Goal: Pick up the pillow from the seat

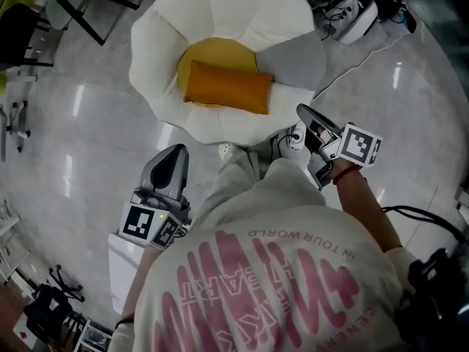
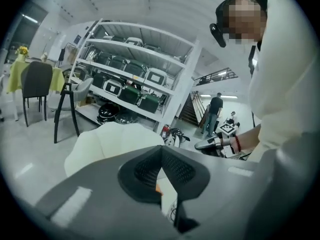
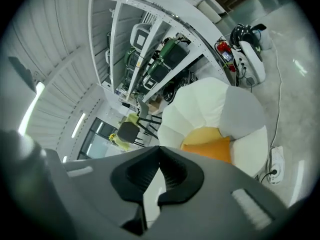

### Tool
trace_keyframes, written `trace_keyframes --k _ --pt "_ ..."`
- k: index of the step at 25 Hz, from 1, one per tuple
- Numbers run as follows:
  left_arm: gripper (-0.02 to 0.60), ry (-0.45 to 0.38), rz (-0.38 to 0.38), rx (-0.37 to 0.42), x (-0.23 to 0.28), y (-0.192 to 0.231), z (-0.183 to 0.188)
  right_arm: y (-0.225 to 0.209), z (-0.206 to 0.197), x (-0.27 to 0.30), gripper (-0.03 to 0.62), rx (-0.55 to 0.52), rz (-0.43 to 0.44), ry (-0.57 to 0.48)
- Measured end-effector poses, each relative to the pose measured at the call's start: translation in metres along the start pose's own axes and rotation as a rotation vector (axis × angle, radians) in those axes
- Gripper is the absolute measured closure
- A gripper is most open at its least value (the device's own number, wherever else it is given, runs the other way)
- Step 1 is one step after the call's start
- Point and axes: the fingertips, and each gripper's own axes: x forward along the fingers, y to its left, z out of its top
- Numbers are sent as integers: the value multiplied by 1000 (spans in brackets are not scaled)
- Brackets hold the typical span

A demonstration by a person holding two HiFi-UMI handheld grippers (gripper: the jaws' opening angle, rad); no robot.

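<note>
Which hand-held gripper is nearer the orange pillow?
Right. The right hand-held gripper sits just off the orange pillow, at its right end; the left hand-held gripper is farther back, below its left corner.

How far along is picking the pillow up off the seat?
Nothing done yet: the orange pillow lies on the white seat. In hand: nothing; the left hand-held gripper and right hand-held gripper are shut, empty, clear of the pillow. Left: reach, open, grip, lift.
</note>
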Motion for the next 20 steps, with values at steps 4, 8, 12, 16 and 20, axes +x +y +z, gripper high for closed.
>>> trace_keyframes --k 4,8,12,16,20 --pt "568 100 7 -30 15 48 -35 -32 3 9 589 -103 -175 2" --pt "568 140 43 -119 32 96 -70 -62 -2 12 589 -83 -246 -10" --pt "568 140 141 -184 46 133 -94 -88 -7 23 589 -18 -270 -39" --pt "568 161 221 -205 51 163 -122 -115 -10 38 589 -32 -301 -34" --pt "568 198 279 -270 44 196 -153 -136 -25 53 589 -53 -333 15"
